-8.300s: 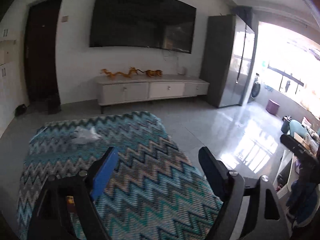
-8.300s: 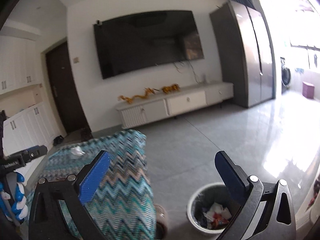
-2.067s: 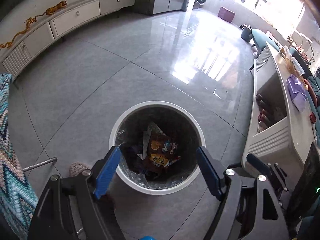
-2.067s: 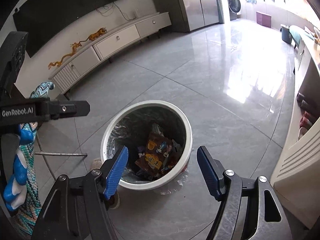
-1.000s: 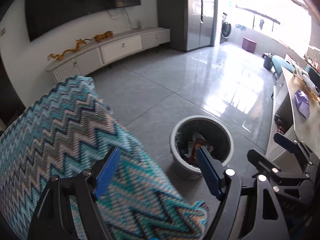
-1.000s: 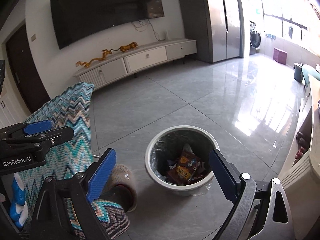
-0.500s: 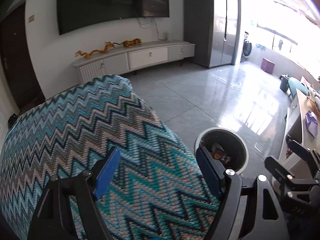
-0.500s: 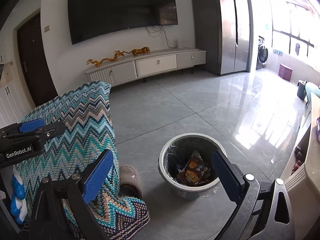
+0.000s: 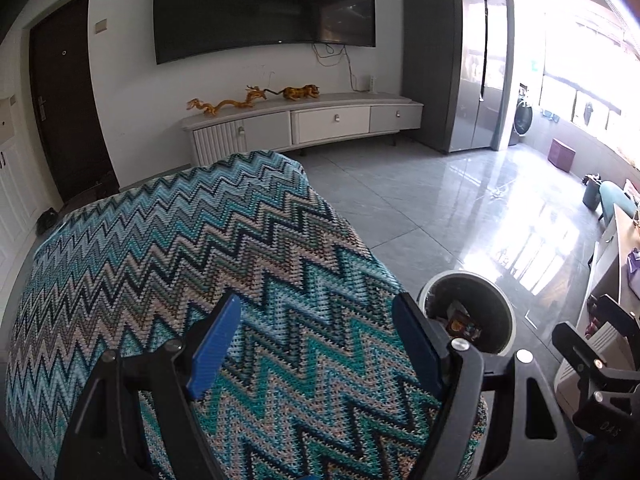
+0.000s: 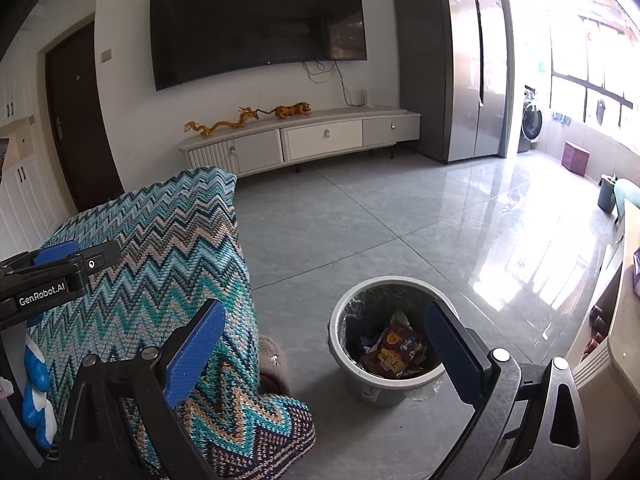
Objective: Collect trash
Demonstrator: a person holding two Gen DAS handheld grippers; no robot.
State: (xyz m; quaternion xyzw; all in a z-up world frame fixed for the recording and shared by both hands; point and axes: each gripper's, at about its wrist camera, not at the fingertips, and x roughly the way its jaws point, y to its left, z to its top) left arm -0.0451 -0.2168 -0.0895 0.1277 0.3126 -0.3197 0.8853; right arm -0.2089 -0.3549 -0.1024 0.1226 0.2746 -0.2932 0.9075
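Observation:
My left gripper (image 9: 316, 340) is open, with nothing between its blue pads, and hovers over a table draped in a teal zigzag cloth (image 9: 180, 248). On the floor to its right stands a round grey trash bin (image 9: 504, 304). In the right wrist view, the open and empty right gripper (image 10: 324, 352) points at the bin (image 10: 376, 394), which holds snack wrappers (image 10: 394, 354) and crumpled paper. The left gripper (image 10: 80, 258) shows at the left edge over the cloth (image 10: 160, 260). The right gripper (image 9: 596, 326) appears at the far right of the left wrist view.
A brown fuzzy slipper (image 10: 274, 360) lies on the floor between cloth and bin. A low white TV cabinet (image 9: 304, 124) with golden figurines, a wall TV and a grey fridge (image 9: 456, 56) line the far wall. A white counter (image 10: 624, 320) borders the right.
Both grippers pulled back from above the bin and tilted up. The left one swung left over the cloth. The crumpled white paper seen on the cloth earlier is gone.

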